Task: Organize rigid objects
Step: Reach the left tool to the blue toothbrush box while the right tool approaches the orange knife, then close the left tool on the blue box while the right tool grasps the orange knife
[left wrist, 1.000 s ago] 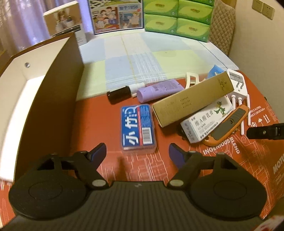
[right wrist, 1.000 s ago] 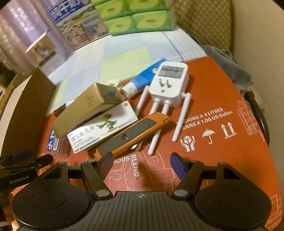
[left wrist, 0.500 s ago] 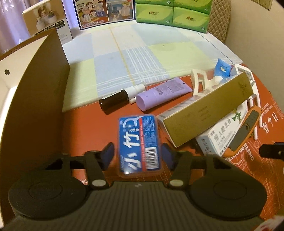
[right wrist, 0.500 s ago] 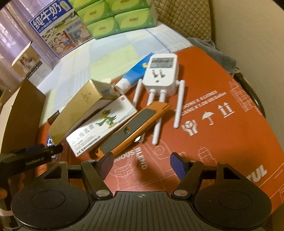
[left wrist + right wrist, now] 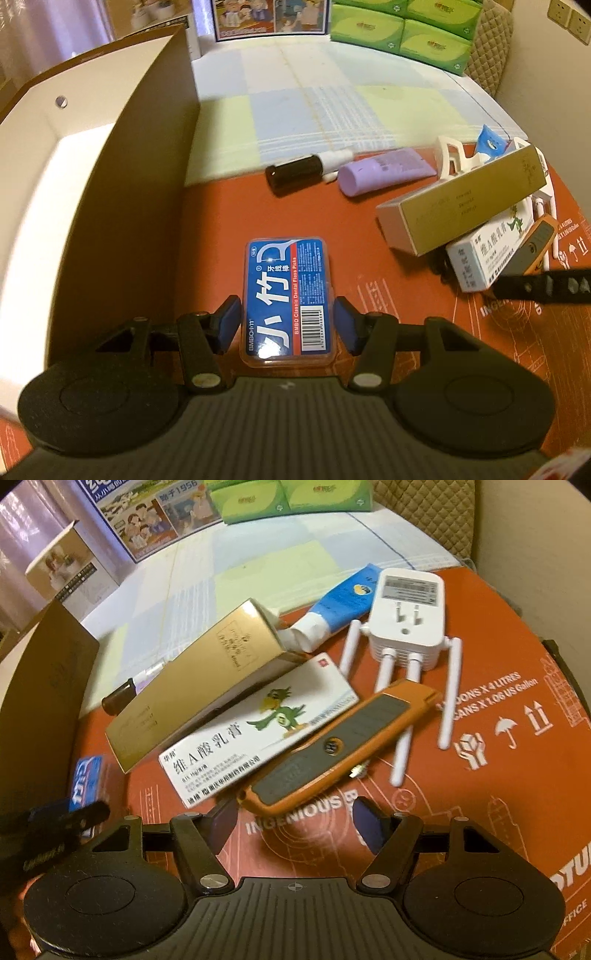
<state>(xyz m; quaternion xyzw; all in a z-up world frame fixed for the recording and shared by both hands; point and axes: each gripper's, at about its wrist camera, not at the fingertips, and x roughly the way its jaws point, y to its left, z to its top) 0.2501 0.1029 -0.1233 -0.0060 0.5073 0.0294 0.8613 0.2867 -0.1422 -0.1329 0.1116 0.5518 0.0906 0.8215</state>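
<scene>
A blue floss-pick case (image 5: 288,295) lies flat on the red cardboard (image 5: 229,206). My left gripper (image 5: 287,325) is open, its blue pads either side of the case's near end, with small gaps showing. My right gripper (image 5: 295,821) is open and empty just in front of the orange utility knife (image 5: 343,746). Beside the knife lie a white ointment box (image 5: 258,734), a gold box (image 5: 195,686), a blue tube (image 5: 340,605) and a white plug-in router (image 5: 406,616).
An open brown box with a white inside (image 5: 74,184) stands at the left. A brown spray bottle (image 5: 299,173) and a purple tube (image 5: 384,173) lie behind the case. Green tissue packs (image 5: 399,33) and a picture box (image 5: 147,520) stand at the back.
My left gripper has moved forward, so the floss case now sits between its pads. My right gripper has moved closer to the orange knife.
</scene>
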